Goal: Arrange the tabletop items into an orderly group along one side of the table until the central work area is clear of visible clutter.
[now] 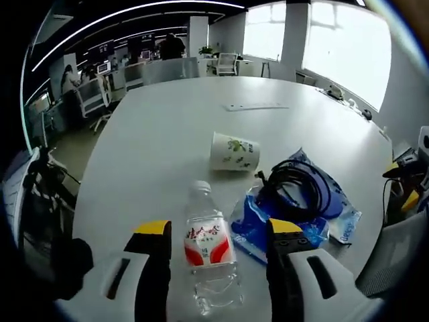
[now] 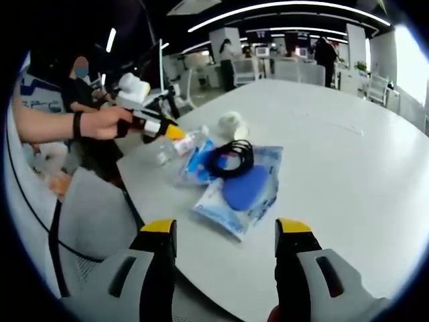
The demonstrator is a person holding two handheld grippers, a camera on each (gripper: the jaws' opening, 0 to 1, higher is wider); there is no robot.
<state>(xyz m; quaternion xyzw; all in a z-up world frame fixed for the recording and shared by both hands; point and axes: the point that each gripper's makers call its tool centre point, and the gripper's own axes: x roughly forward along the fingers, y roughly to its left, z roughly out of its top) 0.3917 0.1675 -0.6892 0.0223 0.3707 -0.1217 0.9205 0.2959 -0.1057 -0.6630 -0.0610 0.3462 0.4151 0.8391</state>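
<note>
A clear water bottle (image 1: 208, 251) with a red label lies on the white table (image 1: 167, 134), between the jaws of my left gripper (image 1: 218, 229); the jaws stand open on either side of it. Beyond it a paper cup (image 1: 234, 151) lies on its side. To the right, a blue plastic bag (image 1: 305, 225) carries a coil of black cable (image 1: 298, 184). In the right gripper view, my right gripper (image 2: 226, 228) is open over the table edge, short of the bag (image 2: 244, 191), cable (image 2: 231, 157), cup (image 2: 232, 124) and bottle (image 2: 177, 144). The hand-held left gripper (image 2: 173, 133) reaches the bottle.
A thin pale strip (image 1: 258, 106) lies on the far part of the table. A grey chair (image 2: 94, 215) stands at the near table edge, another chair (image 1: 402, 248) at the right. Office desks, chairs and people are in the background.
</note>
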